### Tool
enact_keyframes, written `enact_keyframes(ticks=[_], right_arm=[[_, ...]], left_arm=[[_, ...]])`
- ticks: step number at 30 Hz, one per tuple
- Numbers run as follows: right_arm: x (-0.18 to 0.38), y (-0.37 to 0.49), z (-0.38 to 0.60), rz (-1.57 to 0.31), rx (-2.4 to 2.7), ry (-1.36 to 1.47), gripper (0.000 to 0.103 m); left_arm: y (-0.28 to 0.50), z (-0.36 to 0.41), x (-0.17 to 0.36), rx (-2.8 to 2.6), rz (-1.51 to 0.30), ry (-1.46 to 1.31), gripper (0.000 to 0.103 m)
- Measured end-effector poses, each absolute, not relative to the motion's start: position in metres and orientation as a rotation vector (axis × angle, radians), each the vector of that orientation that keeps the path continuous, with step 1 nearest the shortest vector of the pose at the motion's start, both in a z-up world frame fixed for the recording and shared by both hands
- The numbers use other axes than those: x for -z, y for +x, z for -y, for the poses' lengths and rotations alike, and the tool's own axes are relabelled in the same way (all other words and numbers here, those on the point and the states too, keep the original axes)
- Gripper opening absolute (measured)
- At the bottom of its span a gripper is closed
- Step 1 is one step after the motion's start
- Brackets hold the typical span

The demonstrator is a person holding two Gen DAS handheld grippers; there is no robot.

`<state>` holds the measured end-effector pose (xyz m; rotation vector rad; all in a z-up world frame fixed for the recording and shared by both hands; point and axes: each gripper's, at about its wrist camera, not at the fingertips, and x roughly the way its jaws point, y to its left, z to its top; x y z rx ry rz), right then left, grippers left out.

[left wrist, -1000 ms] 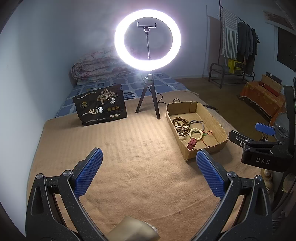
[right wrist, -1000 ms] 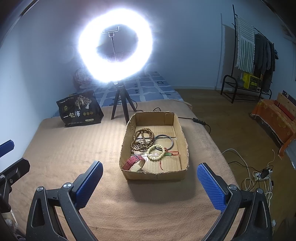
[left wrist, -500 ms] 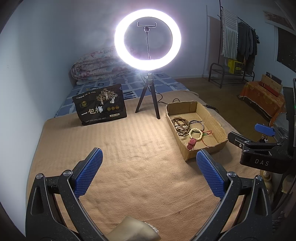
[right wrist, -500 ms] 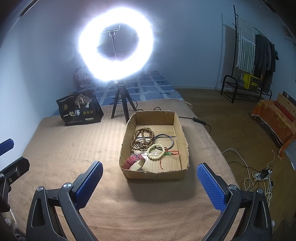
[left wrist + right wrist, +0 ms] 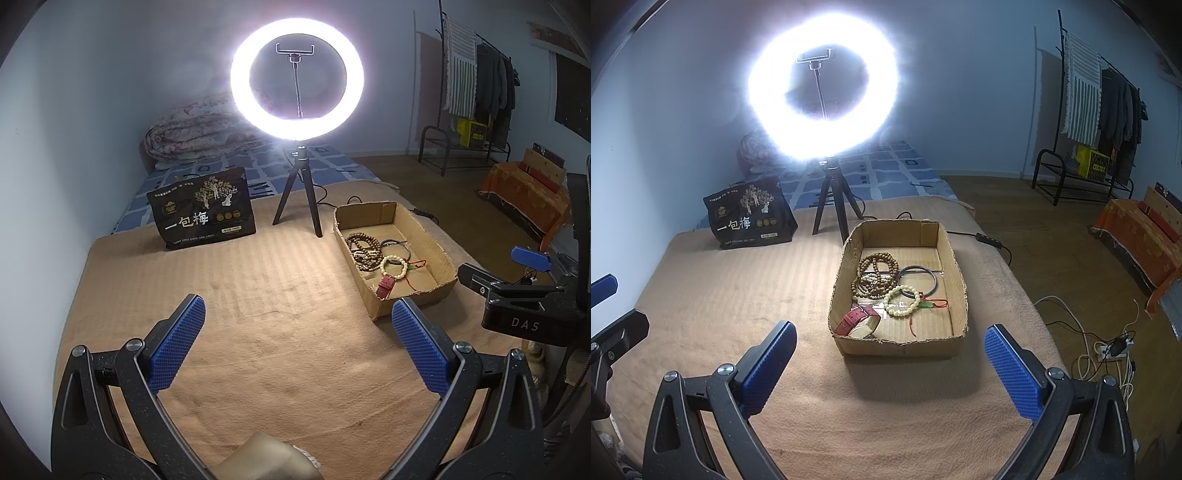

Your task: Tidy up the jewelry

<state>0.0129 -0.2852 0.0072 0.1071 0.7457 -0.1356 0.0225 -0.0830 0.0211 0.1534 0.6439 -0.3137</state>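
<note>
Jewelry lies inside the cardboard box (image 5: 955,258) on the tan blanket (image 5: 738,295): brown bead strand (image 5: 875,271), dark bangle (image 5: 918,280), pale bead bracelet (image 5: 903,301), red watch (image 5: 858,321). Left gripper (image 5: 297,349) hovers well left of the box, fingers spread, empty. Right gripper (image 5: 890,369) hangs just before the box's near wall, fingers spread, empty.

Brown beads (image 5: 877,273), pale bracelet (image 5: 904,301), dark bangle (image 5: 919,281) and red watch (image 5: 858,322) lie in the cardboard box (image 5: 955,258).
</note>
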Motion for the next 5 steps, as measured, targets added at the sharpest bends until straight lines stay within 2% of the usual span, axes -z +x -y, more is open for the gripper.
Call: enact_keyframes(ticks=[5], right_arm=[[-0.0059, 0.0122, 0.2855, -0.747, 0.139, 0.104, 0.103]], left_arm=[[0.0220, 0.0818, -0.0198, 0.291, -0.625, 0.156, 0.103]])
